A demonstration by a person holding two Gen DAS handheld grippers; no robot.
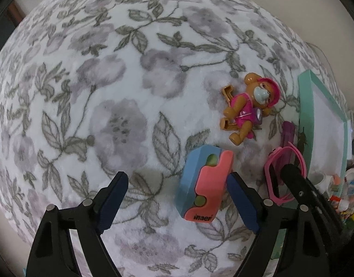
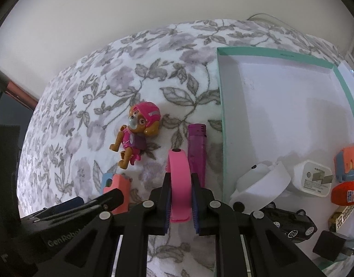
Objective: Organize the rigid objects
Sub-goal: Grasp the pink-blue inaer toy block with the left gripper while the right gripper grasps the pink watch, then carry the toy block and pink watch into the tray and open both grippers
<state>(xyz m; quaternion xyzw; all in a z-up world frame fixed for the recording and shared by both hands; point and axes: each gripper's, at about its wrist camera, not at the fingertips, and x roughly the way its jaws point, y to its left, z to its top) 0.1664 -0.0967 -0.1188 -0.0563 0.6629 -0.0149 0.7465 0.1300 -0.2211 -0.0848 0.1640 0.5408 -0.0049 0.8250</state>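
Note:
A blue-and-pink block point(image 1: 203, 183) lies on the floral blanket between the fingers of my left gripper point(image 1: 177, 180). The gripper is open; the block sits right beside the right pad point(image 1: 240, 198), and a wide gap separates it from the left pad. My right gripper point(image 2: 180, 177) is shut on a pink wristband point(image 2: 178, 184) that stands up between its pads; the wristband point(image 1: 285, 173) also shows in the left wrist view. A pup figure point(image 1: 250, 106) in a pink helmet lies beyond the block. A purple lighter point(image 2: 196, 152) rests beside the teal-rimmed box point(image 2: 223, 115).
The box holds a white round device point(image 2: 262, 184), a white plug point(image 2: 310, 182), another blue-and-orange block point(image 2: 347, 164), a red-capped bottle point(image 2: 345, 194), a black toy car point(image 2: 290, 221) and a black adapter point(image 2: 331, 244). Its far half is bare white floor.

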